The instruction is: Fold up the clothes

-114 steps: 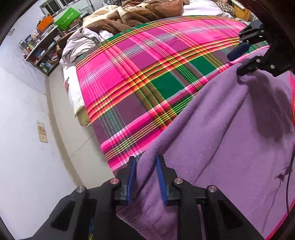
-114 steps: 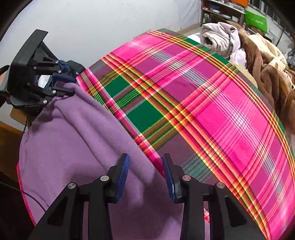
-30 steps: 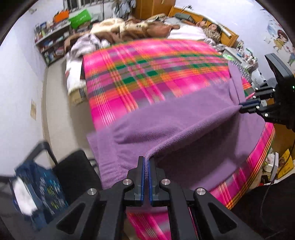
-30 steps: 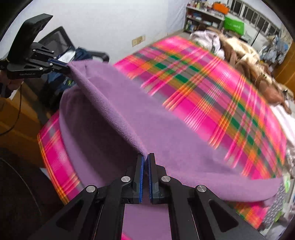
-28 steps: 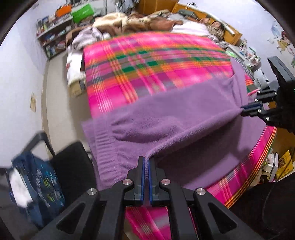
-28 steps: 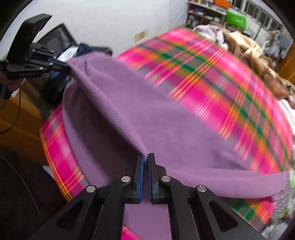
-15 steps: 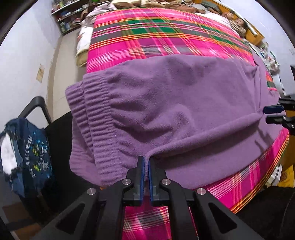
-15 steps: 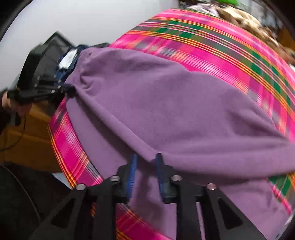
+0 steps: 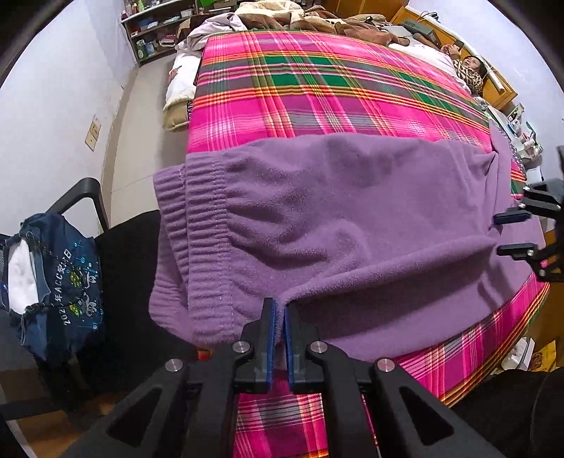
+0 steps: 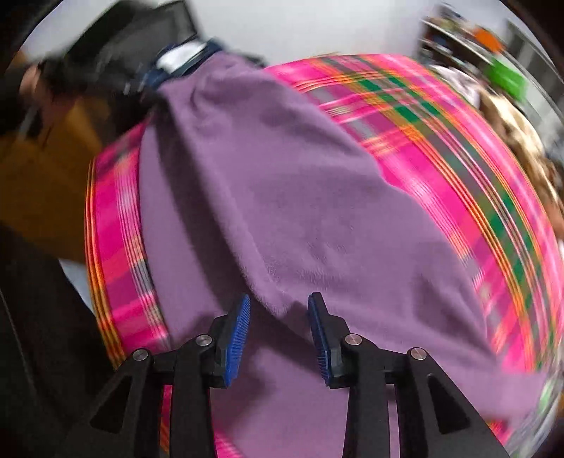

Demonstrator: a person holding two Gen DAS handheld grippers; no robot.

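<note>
A purple fleece garment lies folded over on the pink plaid bed cover, its ribbed waistband hanging off the left edge. My left gripper points down at the near edge, shut on a fold of the purple cloth. My right gripper hovers over the other end of the garment. Its jaws are opening, and a loose ridge of cloth sits between the blue pads without being pressed. The left wrist view shows the right gripper at the right edge, open. The right wrist view is blurred.
A black chair with a dark blue bag stands left of the bed's corner. Heaped bedding lies at the far end, shelves beyond. A person lies at the far right. A strip of floor runs along the wall.
Both grippers came down and the lifted purple fold now lies on the rest of the garment. The right gripper's jaws have opened off the cloth. The left stays shut.
</note>
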